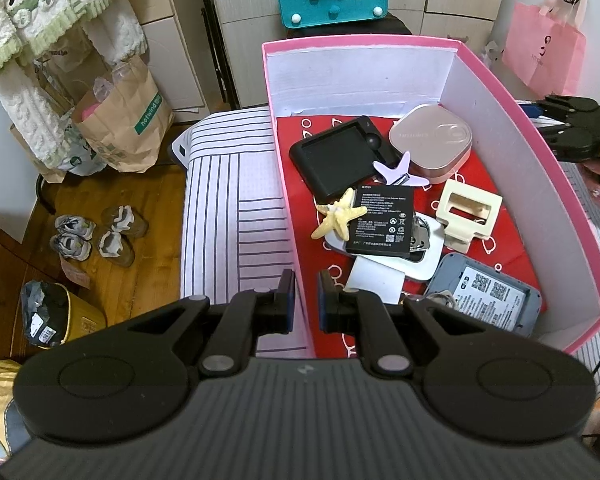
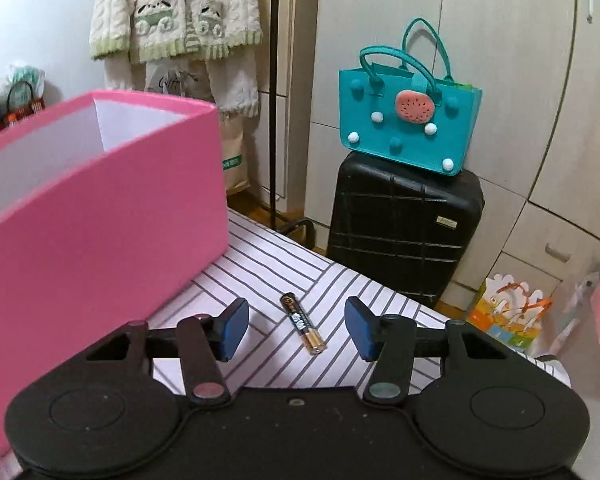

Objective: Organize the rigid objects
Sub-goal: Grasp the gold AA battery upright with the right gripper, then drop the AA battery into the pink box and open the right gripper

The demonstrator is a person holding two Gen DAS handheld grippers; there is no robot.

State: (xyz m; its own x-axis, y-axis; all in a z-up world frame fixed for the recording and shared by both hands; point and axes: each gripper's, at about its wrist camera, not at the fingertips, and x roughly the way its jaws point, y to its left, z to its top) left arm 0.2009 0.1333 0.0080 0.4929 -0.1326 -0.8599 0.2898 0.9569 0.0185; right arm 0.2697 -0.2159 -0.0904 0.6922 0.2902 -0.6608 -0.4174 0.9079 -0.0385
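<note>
Gold-banded battery (image 2: 303, 324) lay untouched between your right gripper's (image 2: 296, 328) half-open jaws; closing off-centre could have rolled it across the striped sheet (image 2: 260, 264).

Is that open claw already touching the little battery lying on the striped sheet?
Apart. The right wrist view shows the battery lying on the sheet between the right gripper pads, with striped fabric visible on both sides.

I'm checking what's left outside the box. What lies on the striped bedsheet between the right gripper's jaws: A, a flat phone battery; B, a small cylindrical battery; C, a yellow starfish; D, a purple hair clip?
B: a small cylindrical battery lies on the striped bedsheet between the open jaws of the right gripper, outside the pink box.
</note>
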